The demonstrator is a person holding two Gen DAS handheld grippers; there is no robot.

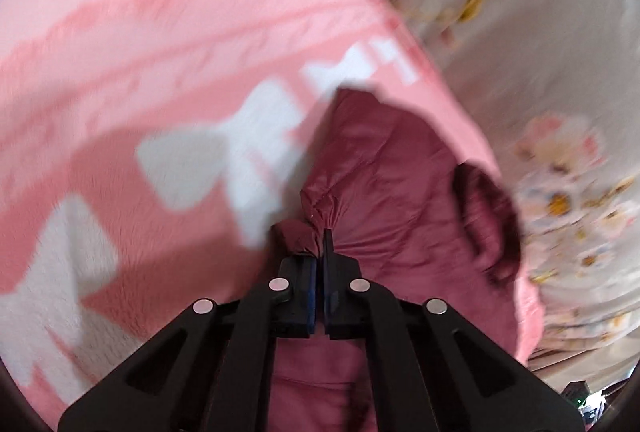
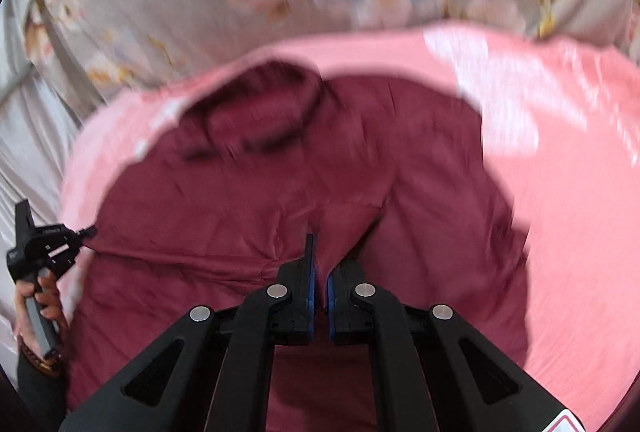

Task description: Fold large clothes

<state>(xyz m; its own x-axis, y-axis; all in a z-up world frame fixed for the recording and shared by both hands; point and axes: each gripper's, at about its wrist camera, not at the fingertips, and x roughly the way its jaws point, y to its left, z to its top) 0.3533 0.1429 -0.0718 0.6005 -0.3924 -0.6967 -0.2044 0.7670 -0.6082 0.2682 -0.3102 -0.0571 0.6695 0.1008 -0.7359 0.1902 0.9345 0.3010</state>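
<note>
A maroon garment (image 1: 400, 184) lies spread on a pink blanket (image 1: 140, 32), its dark collar (image 1: 492, 220) toward the right in the left wrist view. My left gripper (image 1: 322, 238) is shut on a bunched pinch of the maroon fabric. In the right wrist view the same garment (image 2: 240, 192) fills the middle, with the collar (image 2: 260, 104) at its far end. My right gripper (image 2: 320, 256) is shut on a raised fold of it, and cloth hides the right fingertip. At the garment's left edge the left gripper (image 2: 86, 232) shows, held by a person's hand (image 2: 36, 296).
The pink blanket (image 2: 560, 192) carries white shapes and reaches past the garment on all sides. Under and beyond it lies a pale floral bed sheet (image 2: 160, 12), which also shows on the right as the floral sheet (image 1: 540, 32). Both pictures are motion-blurred.
</note>
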